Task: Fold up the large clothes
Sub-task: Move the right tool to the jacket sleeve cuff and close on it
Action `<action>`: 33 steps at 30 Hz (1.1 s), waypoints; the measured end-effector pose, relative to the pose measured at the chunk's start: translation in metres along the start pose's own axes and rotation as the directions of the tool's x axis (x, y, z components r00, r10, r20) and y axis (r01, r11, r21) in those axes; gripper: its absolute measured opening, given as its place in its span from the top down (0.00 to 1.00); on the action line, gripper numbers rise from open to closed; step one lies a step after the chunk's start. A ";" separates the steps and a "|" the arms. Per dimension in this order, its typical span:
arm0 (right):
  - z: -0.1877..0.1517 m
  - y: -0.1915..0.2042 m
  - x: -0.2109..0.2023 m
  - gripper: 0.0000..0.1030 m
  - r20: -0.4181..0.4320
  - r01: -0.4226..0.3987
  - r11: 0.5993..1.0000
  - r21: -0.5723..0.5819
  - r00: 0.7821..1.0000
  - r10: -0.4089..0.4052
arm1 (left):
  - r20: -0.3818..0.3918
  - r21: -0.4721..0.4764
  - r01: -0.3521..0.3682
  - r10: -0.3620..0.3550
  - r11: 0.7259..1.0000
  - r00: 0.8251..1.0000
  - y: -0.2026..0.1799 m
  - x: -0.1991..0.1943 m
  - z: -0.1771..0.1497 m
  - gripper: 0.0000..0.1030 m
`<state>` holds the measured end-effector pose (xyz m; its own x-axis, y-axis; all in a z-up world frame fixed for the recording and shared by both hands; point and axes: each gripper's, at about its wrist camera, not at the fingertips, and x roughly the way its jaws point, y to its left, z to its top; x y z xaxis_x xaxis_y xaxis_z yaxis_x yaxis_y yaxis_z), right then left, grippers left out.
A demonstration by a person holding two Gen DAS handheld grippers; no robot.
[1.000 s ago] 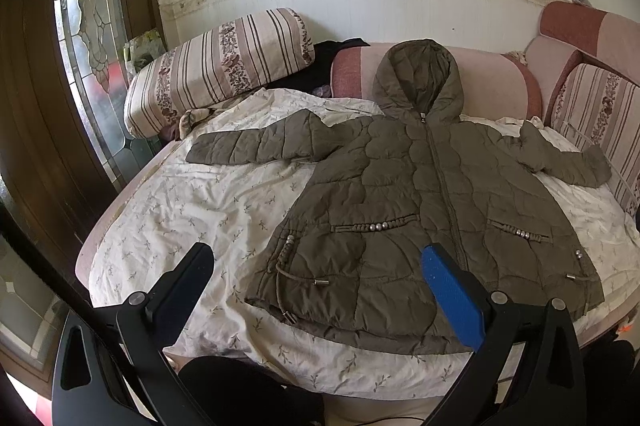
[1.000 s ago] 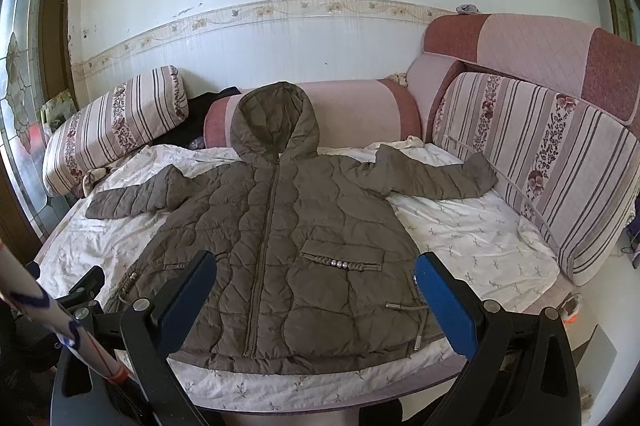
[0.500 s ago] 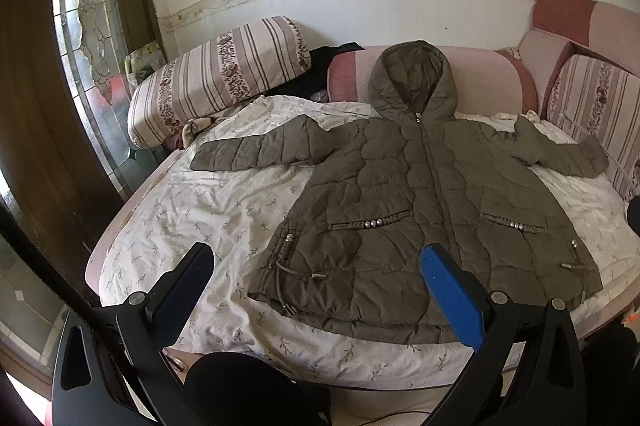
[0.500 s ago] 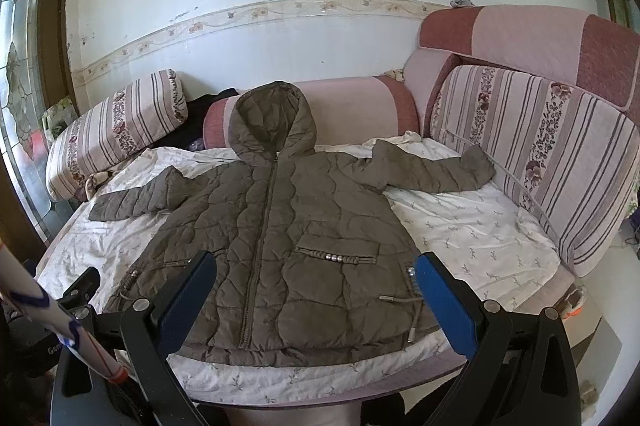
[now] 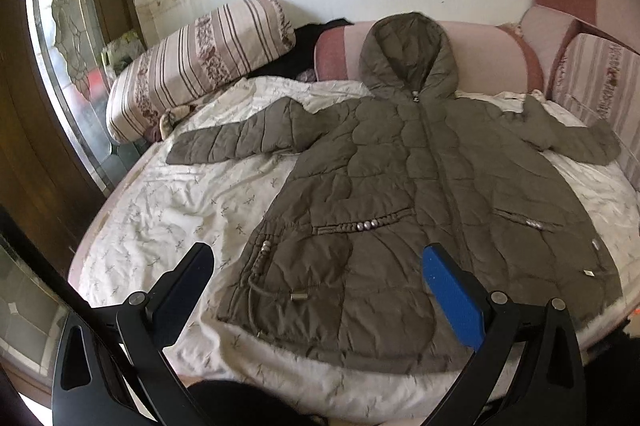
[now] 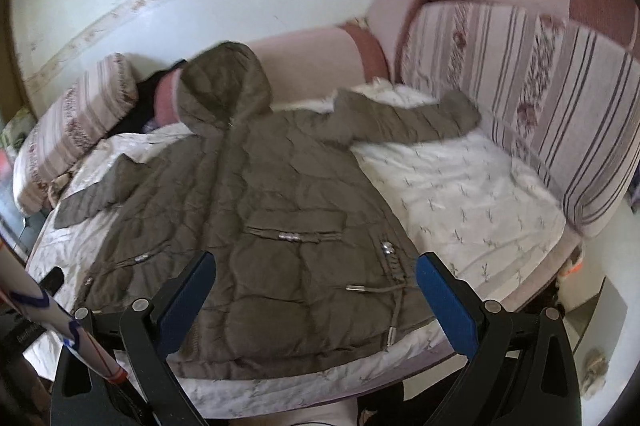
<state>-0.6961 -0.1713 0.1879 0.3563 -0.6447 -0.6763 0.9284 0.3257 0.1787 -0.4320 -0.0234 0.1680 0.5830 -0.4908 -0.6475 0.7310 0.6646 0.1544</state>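
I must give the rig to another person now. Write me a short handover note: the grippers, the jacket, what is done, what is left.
Left gripper: open, holds nothing, above the hem of the jacket.
Right gripper: open, holds nothing, above the hem on the other side.
The jacket lies flat on the bed sheet, front up, zipped, both sleeves spread out, hood leaning on the pink cushion.
Done: jacket is laid out. No fold yet.
Left: all folds, probably sleeves inward first, then the body.

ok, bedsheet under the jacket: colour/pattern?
White sheet with small grey sprig print; clearest in the left wrist view, beside the olive jacket.
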 end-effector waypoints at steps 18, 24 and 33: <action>0.054 -0.080 0.088 0.02 -0.129 0.040 0.990 0.137 0.991 -0.022 | -0.366 -0.145 0.028 -0.080 0.989 0.927 -0.047 0.259 0.072 0.00; 0.105 -0.153 0.120 0.06 -0.134 0.061 0.948 0.313 0.991 -0.020 | -0.329 -0.164 0.018 -0.072 0.986 0.941 -0.037 0.261 0.086 0.00; 0.171 -0.244 0.195 0.28 -0.153 0.141 0.892 0.430 0.985 -0.083 | -0.304 -0.131 0.025 -0.064 0.991 0.950 -0.038 0.256 0.083 0.00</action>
<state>-0.8347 -0.4949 0.1343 0.2581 -0.5563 -0.7899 0.9234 -0.0984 0.3710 -0.2811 -0.2218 0.0581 0.3991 -0.3378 -0.8524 0.6924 0.7205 0.0387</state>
